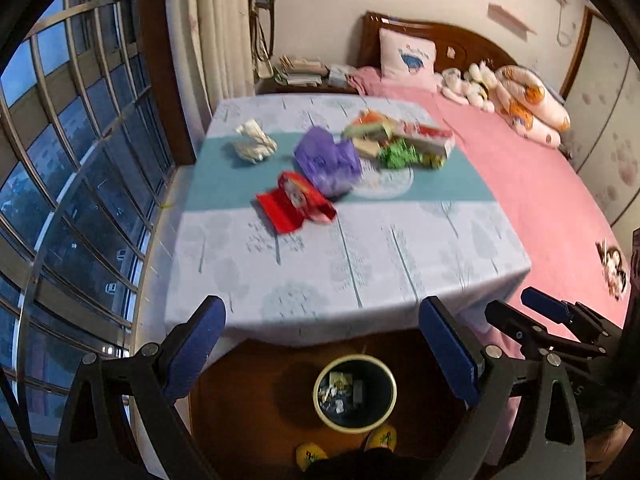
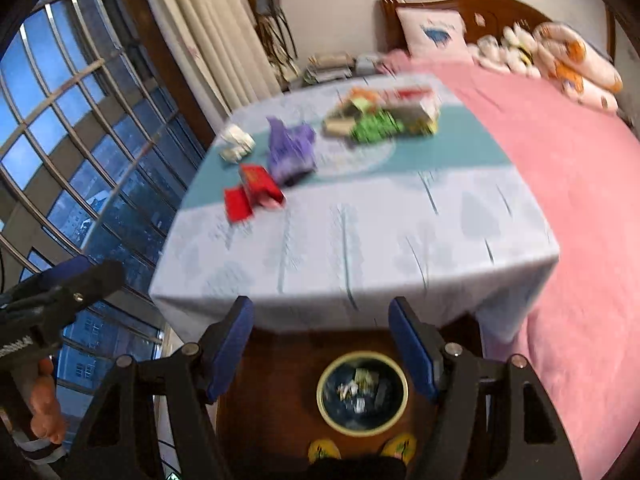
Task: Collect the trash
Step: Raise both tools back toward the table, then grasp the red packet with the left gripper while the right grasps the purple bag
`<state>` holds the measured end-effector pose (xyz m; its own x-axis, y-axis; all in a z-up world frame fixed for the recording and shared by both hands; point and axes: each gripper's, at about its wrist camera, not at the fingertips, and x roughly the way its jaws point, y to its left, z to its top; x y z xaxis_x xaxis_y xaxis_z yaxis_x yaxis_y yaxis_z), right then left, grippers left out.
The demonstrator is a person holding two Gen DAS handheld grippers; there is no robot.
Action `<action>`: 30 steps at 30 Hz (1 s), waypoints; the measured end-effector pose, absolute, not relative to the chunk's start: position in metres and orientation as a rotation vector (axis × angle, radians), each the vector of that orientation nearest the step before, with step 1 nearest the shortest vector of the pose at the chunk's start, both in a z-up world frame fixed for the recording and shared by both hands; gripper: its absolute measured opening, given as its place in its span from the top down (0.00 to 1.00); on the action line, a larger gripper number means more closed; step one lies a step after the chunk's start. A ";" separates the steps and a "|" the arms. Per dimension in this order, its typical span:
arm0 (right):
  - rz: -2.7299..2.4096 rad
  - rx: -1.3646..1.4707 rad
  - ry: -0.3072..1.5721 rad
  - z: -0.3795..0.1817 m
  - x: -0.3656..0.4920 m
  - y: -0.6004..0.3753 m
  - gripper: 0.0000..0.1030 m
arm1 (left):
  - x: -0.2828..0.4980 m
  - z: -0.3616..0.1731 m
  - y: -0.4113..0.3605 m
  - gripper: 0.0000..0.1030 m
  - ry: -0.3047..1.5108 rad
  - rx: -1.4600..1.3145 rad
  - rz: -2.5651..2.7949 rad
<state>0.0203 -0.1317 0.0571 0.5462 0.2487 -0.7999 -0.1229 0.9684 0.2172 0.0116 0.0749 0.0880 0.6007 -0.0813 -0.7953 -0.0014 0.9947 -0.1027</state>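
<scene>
crumpled purple bag (image 1: pixel 326 162), red box (image 1: pixel 296 202) torn open

I'm looking steeply down from both wrists, high beyond the table's (image 1: pixel 360 264) near edge; both views are sharing table, bin (image 1: pixel 355 391) and bed (image 2: pixel 580 200).

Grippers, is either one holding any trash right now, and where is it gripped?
Nothing is held. The left gripper and right gripper are both open and empty above the bin; the trash is on the table.
</scene>
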 end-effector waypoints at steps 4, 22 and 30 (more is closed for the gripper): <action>0.255 0.110 0.921 0.081 0.037 -0.111 0.32 | 0.022 0.099 0.084 0.07 0.890 -0.103 -0.033; 0.465 0.028 1.011 0.047 0.189 -0.083 0.32 | 0.135 0.062 0.087 0.07 0.968 -0.198 0.193; 0.559 0.019 1.128 0.001 0.273 -0.092 0.32 | 0.198 0.011 0.090 0.07 1.081 -0.327 0.349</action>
<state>0.2729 -0.0915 0.0005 0.3065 0.4320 -0.8482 -0.4137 0.8630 0.2900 0.1977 0.0903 0.0107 0.4263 0.1159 -0.8971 -0.4304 0.8983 -0.0885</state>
